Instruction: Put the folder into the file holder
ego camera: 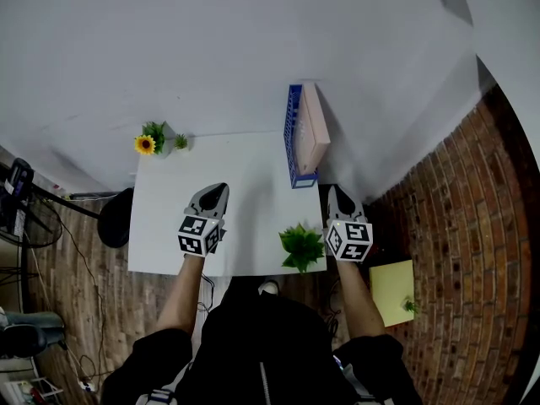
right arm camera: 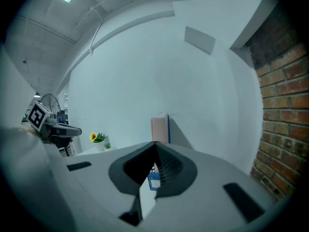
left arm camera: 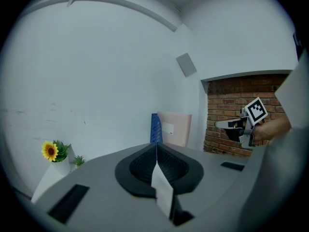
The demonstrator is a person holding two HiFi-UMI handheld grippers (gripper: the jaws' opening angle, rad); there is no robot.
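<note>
A blue file holder (ego camera: pixel 293 137) stands at the back right edge of the white table (ego camera: pixel 253 175), and a pink folder (ego camera: pixel 314 129) stands upright in it. From the left gripper view the holder (left arm camera: pixel 155 128) and the folder (left arm camera: pixel 174 128) lie straight ahead. From the right gripper view the folder (right arm camera: pixel 158 128) shows just beyond the jaw tips. My left gripper (ego camera: pixel 221 187) hovers over the table's middle, shut and empty. My right gripper (ego camera: pixel 332 189) hangs just off the table's right edge, short of the holder, shut with nothing in it.
A small sunflower pot (ego camera: pixel 150 142) sits at the table's back left corner. A green leafy plant (ego camera: pixel 301 245) stands at the front right, between my two hands. A brick wall (ego camera: pixel 456 209) runs along the right, with a yellow-green stool (ego camera: pixel 392 289) on the floor.
</note>
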